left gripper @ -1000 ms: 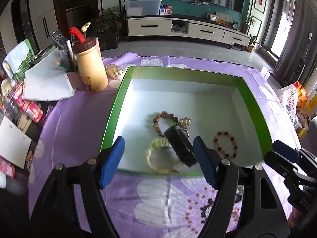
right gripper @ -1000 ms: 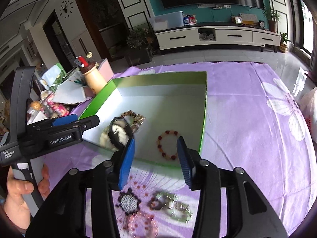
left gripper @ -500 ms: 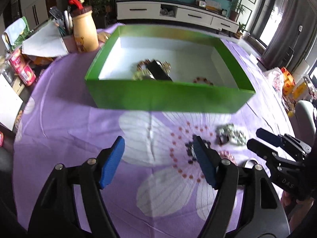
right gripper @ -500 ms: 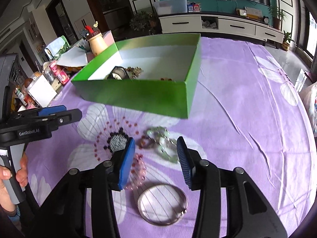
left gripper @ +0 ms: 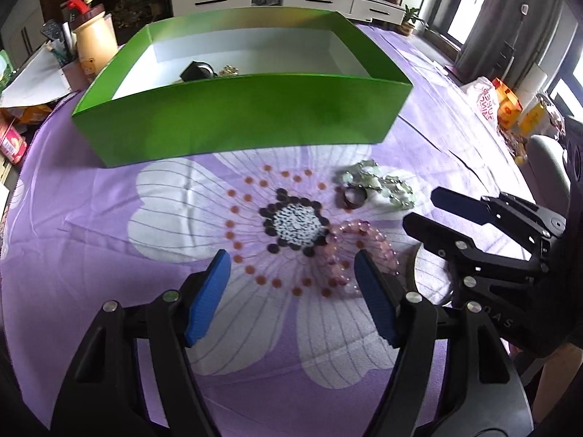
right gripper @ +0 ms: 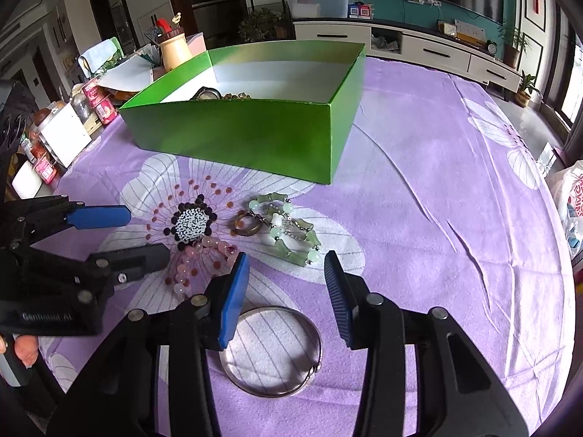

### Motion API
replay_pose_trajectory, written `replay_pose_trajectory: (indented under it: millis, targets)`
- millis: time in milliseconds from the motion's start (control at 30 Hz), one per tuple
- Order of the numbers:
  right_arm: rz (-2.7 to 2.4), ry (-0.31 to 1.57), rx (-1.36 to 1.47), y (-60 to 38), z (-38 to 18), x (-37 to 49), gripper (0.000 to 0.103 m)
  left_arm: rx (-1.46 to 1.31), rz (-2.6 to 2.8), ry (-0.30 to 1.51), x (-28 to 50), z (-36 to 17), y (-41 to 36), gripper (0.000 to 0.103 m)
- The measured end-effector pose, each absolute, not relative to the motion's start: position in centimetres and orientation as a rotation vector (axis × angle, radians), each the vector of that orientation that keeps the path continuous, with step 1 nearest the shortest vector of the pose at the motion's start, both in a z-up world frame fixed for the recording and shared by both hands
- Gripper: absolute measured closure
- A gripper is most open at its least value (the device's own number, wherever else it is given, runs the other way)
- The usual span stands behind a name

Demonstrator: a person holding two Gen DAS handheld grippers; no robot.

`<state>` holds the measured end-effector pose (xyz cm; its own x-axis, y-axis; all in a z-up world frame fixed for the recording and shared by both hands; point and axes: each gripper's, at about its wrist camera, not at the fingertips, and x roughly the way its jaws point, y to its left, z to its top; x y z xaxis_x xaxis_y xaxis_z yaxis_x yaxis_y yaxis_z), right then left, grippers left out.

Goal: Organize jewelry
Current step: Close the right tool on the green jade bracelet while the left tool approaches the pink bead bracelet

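Note:
A green box point(left gripper: 240, 116) point(right gripper: 247, 134) stands on the purple flowered cloth and holds a black watch point(left gripper: 196, 70) and beads. In front of it lie a pale green bead bracelet point(right gripper: 291, 235) point(left gripper: 382, 184), a brown ring point(right gripper: 247, 225) point(left gripper: 352, 198), a pink bead bracelet point(right gripper: 204, 258) point(left gripper: 360, 251) and a silver bangle point(right gripper: 271, 351). My left gripper point(left gripper: 293, 291) is open and empty, low over the cloth beside the pink bracelet. My right gripper point(right gripper: 286, 291) is open and empty, above the bangle, just short of the green bracelet.
A tan jar with a red lid point(left gripper: 93, 42) point(right gripper: 175, 49), papers and snack packs crowd the table's left side point(right gripper: 65, 123). A plastic bag point(right gripper: 572, 200) lies off the right edge. A TV cabinet point(right gripper: 419, 51) stands across the room.
Both grippers have drawn back from over the box and dropped low toward the loose jewelry on the cloth in front of it. Both stay open and empty.

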<state>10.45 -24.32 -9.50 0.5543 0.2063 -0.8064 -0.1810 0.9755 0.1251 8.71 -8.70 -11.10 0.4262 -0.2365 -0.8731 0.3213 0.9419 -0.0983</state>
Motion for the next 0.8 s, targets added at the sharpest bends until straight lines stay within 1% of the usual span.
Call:
replay_pose_trajectory:
  millis: [233, 333, 400, 500, 667, 800]
  targets:
    - [0.238, 0.965, -0.003, -24.0, -9.9, 11.3, 0.061, 0.129, -0.364, 1.094, 8.8, -12.1, -9.9, 0.042]
    - [0.24, 0.971, -0.017, -23.9, -10.2, 11.7, 0.065, 0.146, -0.367, 1.101, 9.0, -12.6, -10.7, 0.045]
    - [0.242, 0.978, -0.028, -23.7, -10.5, 12.0, 0.066, 0.161, -0.365, 1.097, 8.9, -12.7, -11.4, 0.045]
    - [0.243, 0.98, -0.036, -23.7, -10.7, 12.2, 0.067, 0.17, -0.371, 1.094, 9.0, -12.8, -11.8, 0.048]
    - [0.237, 0.972, -0.042, -23.8, -10.8, 12.4, 0.073, 0.211, -0.362, 1.074, 9.2, -13.2, -12.8, 0.049]
    - [0.226, 0.963, -0.039, -23.9, -10.8, 12.4, 0.077, 0.227, -0.373, 1.06, 9.3, -13.2, -13.6, 0.056]
